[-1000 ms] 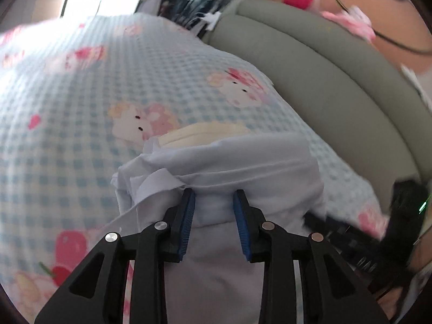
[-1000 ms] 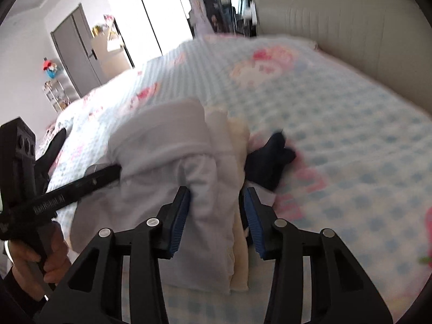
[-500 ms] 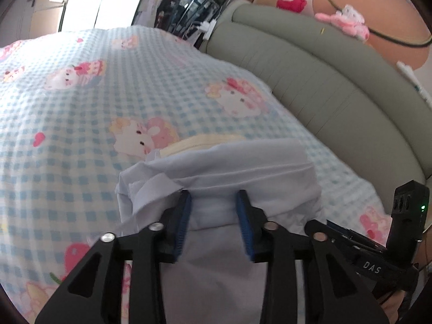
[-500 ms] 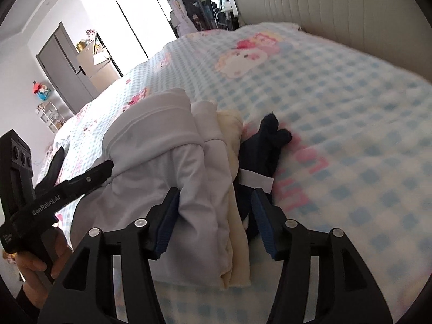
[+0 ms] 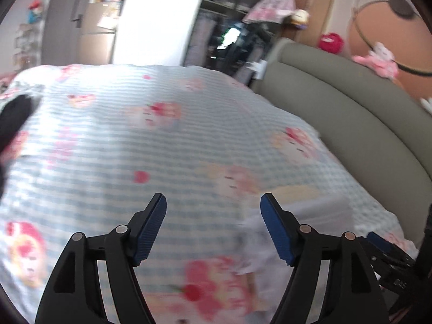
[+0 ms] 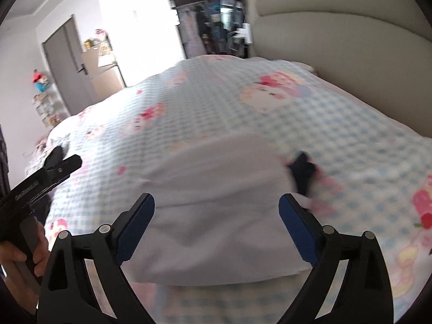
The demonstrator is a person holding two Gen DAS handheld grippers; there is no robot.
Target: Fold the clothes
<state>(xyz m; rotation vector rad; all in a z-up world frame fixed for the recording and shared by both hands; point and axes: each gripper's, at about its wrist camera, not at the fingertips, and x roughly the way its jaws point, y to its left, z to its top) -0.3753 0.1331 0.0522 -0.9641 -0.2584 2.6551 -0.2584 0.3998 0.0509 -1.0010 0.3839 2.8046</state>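
Note:
A folded pale lilac garment (image 6: 221, 199) lies on the checked bedspread, on top of a cream piece (image 5: 294, 191) that peeks out behind it. My right gripper (image 6: 216, 226) hovers above the lilac garment with its jaws opening wide and nothing pressed between the pads. In the left wrist view my left gripper (image 5: 213, 226) is opening too, over bare bedspread, with the lilac garment (image 5: 310, 216) off to its right. A dark garment (image 6: 302, 170) lies beside the pile on the right. The left gripper (image 6: 58, 166) also shows at the left edge of the right wrist view, held by a hand.
The blue checked bedspread (image 5: 162, 148) with pink cartoon prints covers the whole bed. A padded grey-green headboard (image 5: 351, 113) curves along the right. Another dark cloth (image 5: 13, 116) lies at the bed's far left. A door, a fridge and a clothes rack stand beyond the bed.
Both grippers let go of the lilac garment, opened wide and lifted back from it. The left one swung leftward, so the pile now sits to its right.

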